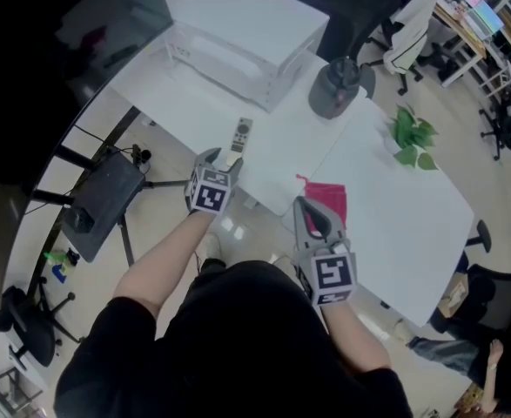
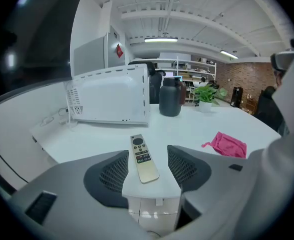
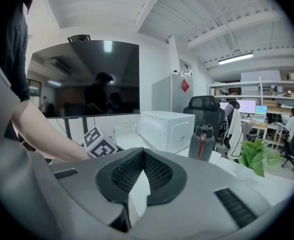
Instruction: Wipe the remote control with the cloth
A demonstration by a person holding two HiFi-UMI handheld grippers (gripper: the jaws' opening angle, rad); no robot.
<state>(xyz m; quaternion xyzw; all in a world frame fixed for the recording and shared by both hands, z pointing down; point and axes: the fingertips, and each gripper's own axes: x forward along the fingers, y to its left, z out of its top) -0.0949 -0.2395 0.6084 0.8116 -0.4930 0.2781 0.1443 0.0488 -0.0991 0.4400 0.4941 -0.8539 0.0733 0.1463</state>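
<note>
Nearest my body, my right gripper [image 1: 305, 207] has its jaws pressed together with nothing between them, its tip just by the crumpled pink cloth [image 1: 328, 199] lying at the near edge of the white table [image 1: 394, 225]. To the left, my left gripper [image 1: 223, 157] has its jaws spread wide, and the slim pale remote control [image 2: 143, 158] lies flat on the table between them, untouched by either pad. Farther back stand a dark jug [image 1: 336, 88], a green plant [image 1: 412, 136] and a white box-shaped appliance [image 1: 242, 33].
</note>
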